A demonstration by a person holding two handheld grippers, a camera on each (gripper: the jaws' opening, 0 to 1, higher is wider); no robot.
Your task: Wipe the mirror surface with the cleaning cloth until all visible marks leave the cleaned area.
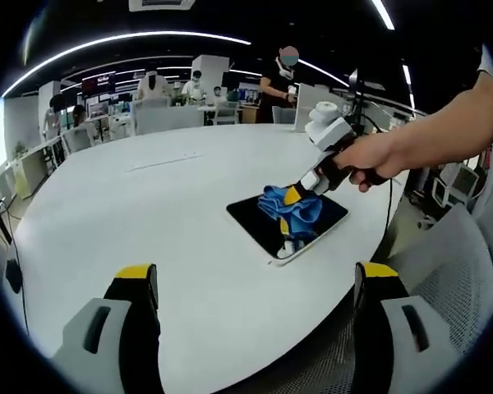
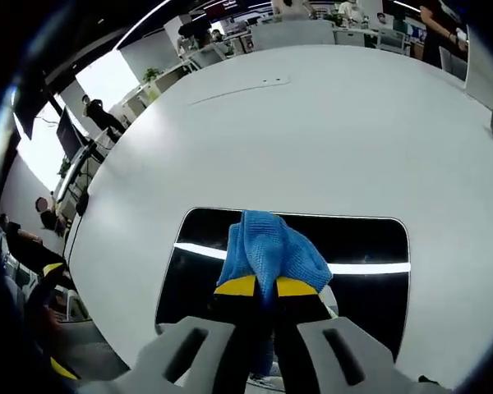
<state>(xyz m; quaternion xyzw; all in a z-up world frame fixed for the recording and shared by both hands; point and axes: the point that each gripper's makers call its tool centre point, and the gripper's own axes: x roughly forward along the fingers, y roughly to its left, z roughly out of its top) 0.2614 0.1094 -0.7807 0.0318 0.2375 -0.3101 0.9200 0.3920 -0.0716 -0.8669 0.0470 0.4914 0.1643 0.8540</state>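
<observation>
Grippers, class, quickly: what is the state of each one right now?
Left gripper: open, holding nothing, above the table.
Right gripper: shut on the cloth, which rests on the mirror.

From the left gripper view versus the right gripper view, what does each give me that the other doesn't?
Left gripper view alone: the left gripper, jaws open and holding nothing above the white table, the person's hand gripping the right gripper, and a mesh chair.

Right gripper view alone: ceiling-light reflections across the mirror.

Both: the blue cloth pinched in the right gripper's jaws and lying on the mirror.
</observation>
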